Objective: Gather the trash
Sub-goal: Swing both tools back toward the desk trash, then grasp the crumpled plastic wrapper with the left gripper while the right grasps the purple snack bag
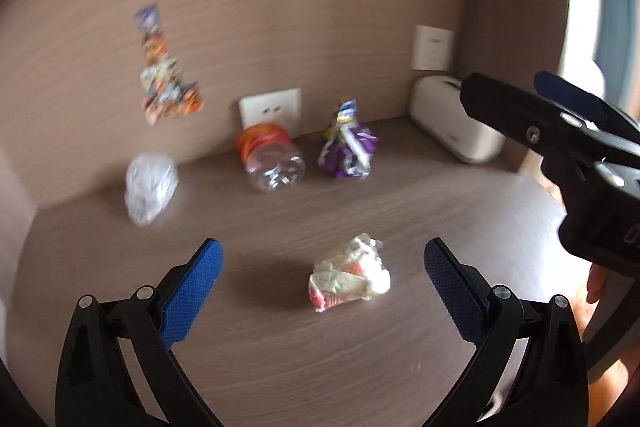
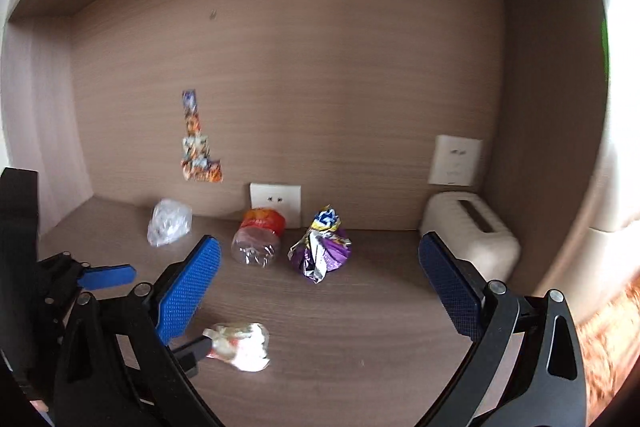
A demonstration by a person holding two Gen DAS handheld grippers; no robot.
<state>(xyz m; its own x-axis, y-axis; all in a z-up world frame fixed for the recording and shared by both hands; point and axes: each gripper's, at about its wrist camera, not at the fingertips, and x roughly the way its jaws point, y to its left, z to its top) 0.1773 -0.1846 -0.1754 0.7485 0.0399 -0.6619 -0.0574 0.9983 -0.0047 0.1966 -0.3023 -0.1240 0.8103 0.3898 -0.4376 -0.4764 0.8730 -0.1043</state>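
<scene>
Wooden desk point(image 1: 400, 347) carries a crumpled white wrapper point(image 1: 349, 273). Left gripper point(image 1: 323, 287) is spread wide around it, not touching. Right gripper point(image 2: 320, 283) is spread too, holding nothing.

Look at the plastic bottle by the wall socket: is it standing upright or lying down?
Lying down. The bottle rests on its side on the desk, its clear base towards the camera.
</scene>
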